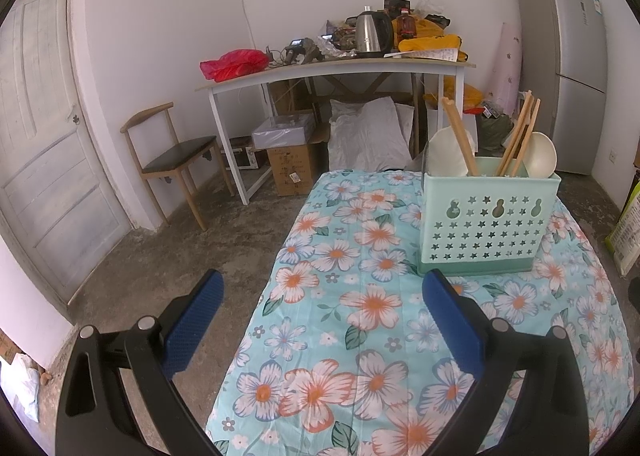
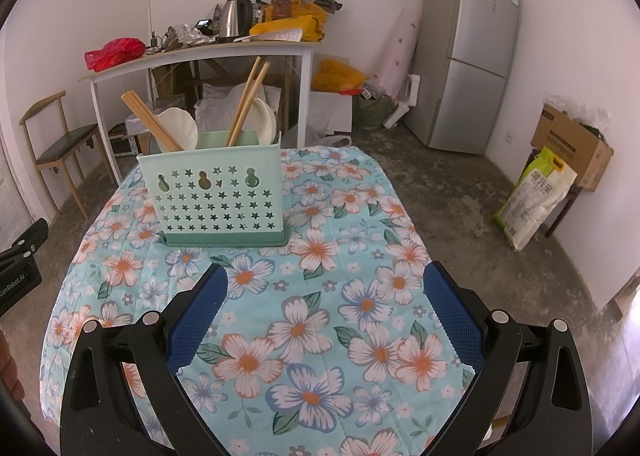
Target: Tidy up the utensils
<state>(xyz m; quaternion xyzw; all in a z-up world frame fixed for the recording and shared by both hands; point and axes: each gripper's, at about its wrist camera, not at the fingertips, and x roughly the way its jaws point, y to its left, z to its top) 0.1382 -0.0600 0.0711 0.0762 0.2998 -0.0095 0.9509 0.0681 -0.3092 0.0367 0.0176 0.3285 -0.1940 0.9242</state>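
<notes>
Chopsticks [image 2: 244,101] and white spoons [image 2: 180,129] stand in the green holder [image 2: 216,195] on the flowered desk [image 2: 320,316]; left gripper [image 1: 320,332] and right gripper [image 2: 326,320] jaws wide, empty; nothing loose remains, task looks essentially complete.

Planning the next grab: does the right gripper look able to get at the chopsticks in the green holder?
Probably yes. The right gripper is open, only bare floral cloth lies before the holder, and the chopsticks stick out above its rim.

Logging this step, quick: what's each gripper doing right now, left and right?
Left gripper: open, holding nothing, over the floral cloth's edge.
Right gripper: open, holding nothing, short of the utensil caddy.
</notes>
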